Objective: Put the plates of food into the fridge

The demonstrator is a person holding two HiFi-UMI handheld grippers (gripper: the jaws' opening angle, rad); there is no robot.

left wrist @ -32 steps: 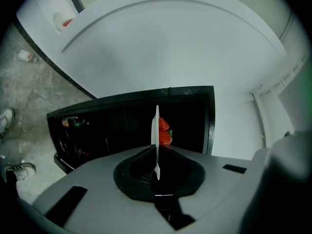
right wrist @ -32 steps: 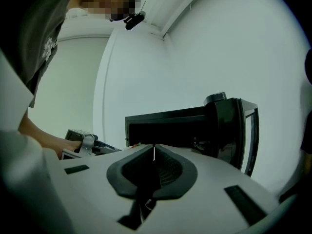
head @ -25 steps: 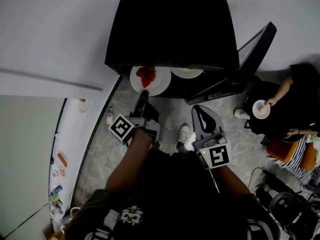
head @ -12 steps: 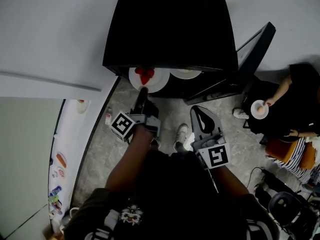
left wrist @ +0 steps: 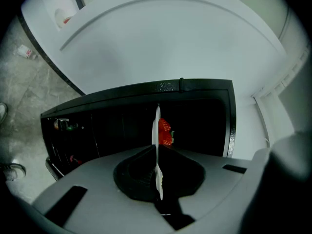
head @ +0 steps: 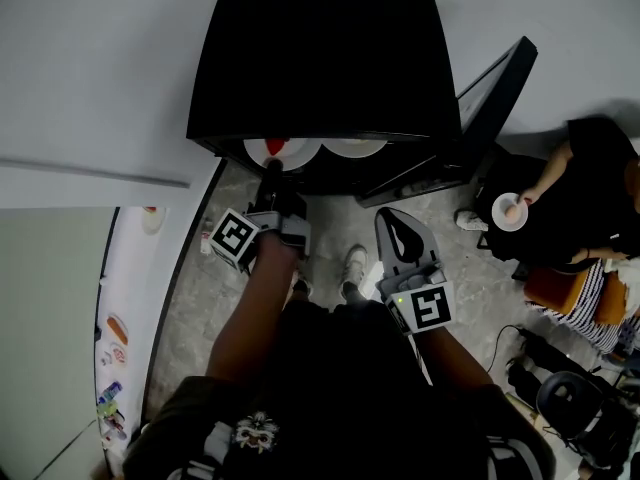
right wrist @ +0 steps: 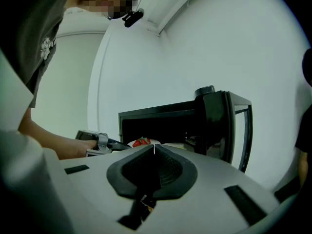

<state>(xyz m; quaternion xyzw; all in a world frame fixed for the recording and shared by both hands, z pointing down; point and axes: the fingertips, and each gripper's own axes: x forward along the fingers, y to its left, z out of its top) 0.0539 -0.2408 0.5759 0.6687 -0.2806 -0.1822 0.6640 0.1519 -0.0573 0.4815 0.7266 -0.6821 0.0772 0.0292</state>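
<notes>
The left gripper [head: 271, 175] is clamped on the near rim of the plate [head: 278, 151] of red food [left wrist: 165, 132], now at the left of the fridge [head: 320, 58] mouth; the plate looks stiff, light and breakable, its smooth rim likely to slip, so a firm rim pinch kept level suits it; a second plate [head: 354, 147] lies just right of it inside the fridge. The right gripper [head: 392, 218], jaws together on nothing, hangs before the fridge.
</notes>
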